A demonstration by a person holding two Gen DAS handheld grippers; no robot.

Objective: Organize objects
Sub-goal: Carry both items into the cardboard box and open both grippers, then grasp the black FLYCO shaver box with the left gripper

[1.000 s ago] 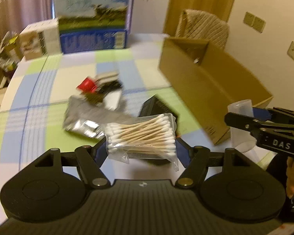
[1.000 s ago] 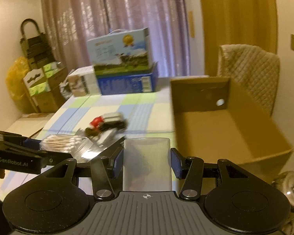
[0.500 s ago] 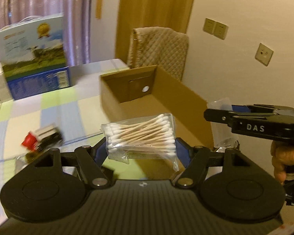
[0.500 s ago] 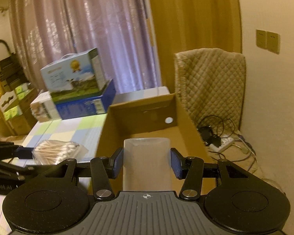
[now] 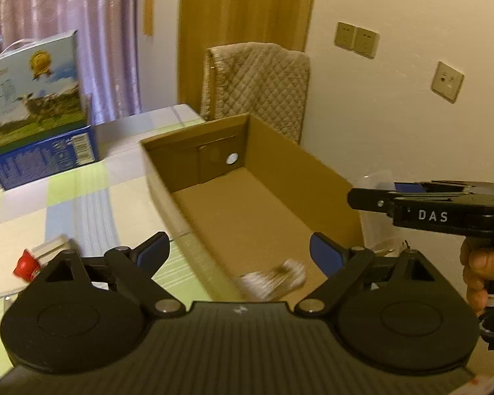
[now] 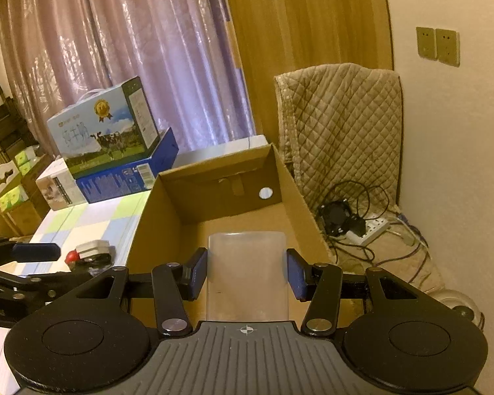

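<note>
My left gripper (image 5: 238,250) is open and empty over the near end of the open cardboard box (image 5: 299,177). The bag of cotton swabs (image 5: 273,279) is a blur below it, inside the box near the floor. My right gripper (image 6: 246,270) is shut on a clear plastic cup (image 6: 247,273) and holds it above the near end of the same box (image 6: 296,191). The right gripper also shows in the left wrist view (image 5: 355,197), at the box's right wall. A red and white item (image 5: 33,260) lies on the checked tablecloth left of the box.
Stacked milk cartons (image 6: 105,138) stand at the table's far end. A chair with a quilted cover (image 6: 339,125) stands behind the box by the wall. Cables and a power strip (image 6: 362,227) lie on the floor at the right.
My left gripper has opened and the bag of cotton swabs has dropped from it into the box. Both grippers have moved closer over the box. The right gripper still holds the cup.
</note>
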